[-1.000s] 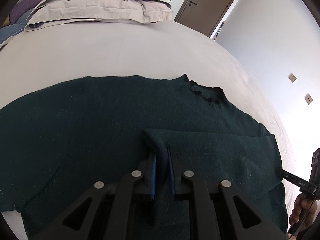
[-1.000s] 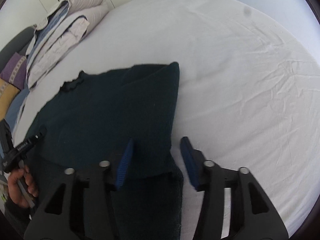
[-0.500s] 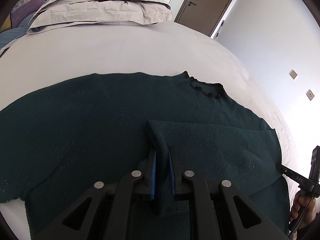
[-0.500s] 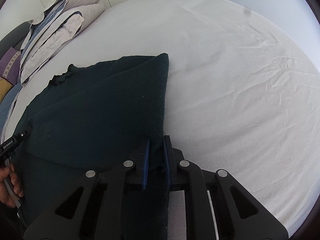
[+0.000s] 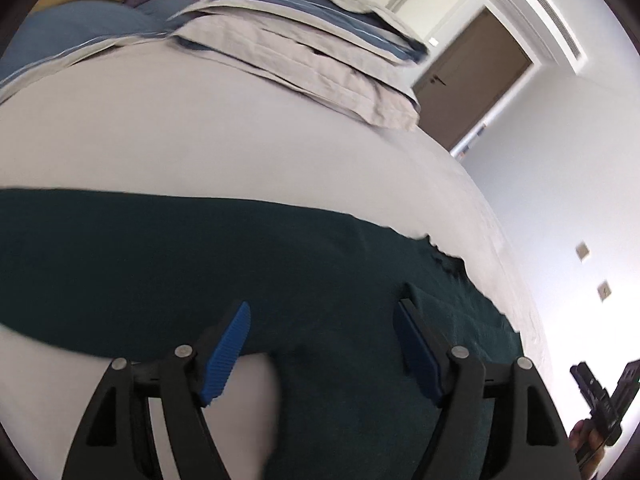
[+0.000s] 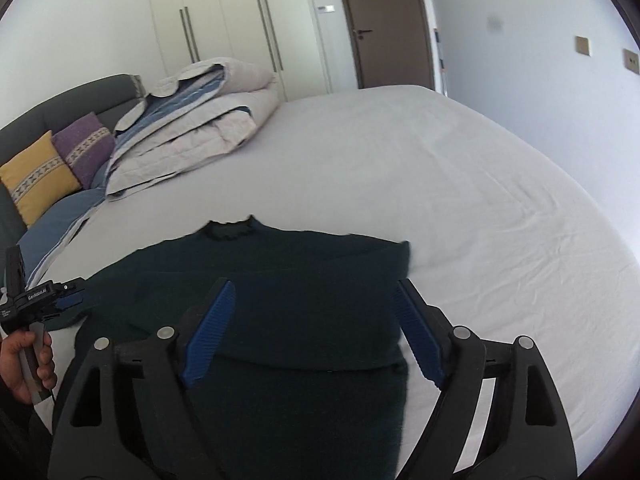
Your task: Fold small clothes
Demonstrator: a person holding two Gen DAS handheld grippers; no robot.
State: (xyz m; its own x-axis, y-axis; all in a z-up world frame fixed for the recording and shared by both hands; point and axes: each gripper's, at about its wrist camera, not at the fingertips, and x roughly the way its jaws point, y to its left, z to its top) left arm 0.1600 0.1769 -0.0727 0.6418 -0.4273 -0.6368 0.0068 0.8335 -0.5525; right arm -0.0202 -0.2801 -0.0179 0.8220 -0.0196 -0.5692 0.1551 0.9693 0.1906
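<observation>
**Both grippers let go as the sleeve fold lands**

Left to right: the left gripper, clamped on cloth half a second ago, now gapes wide and empty over the dark green sweater lying on the white bed; the right gripper has likewise released, jaws spread, leaving one sleeve folded across the body and the other, judging by this, next.

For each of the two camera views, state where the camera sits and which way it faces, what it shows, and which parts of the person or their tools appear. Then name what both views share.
Left wrist: on the left gripper, open, facing across the dark green sweater toward the folded duvet; the right gripper shows at right.
Right wrist: on the right gripper, open, facing the sweater's collar and wardrobe; left hand shows.
Shared: sweater, duvet, bed, door.
</observation>
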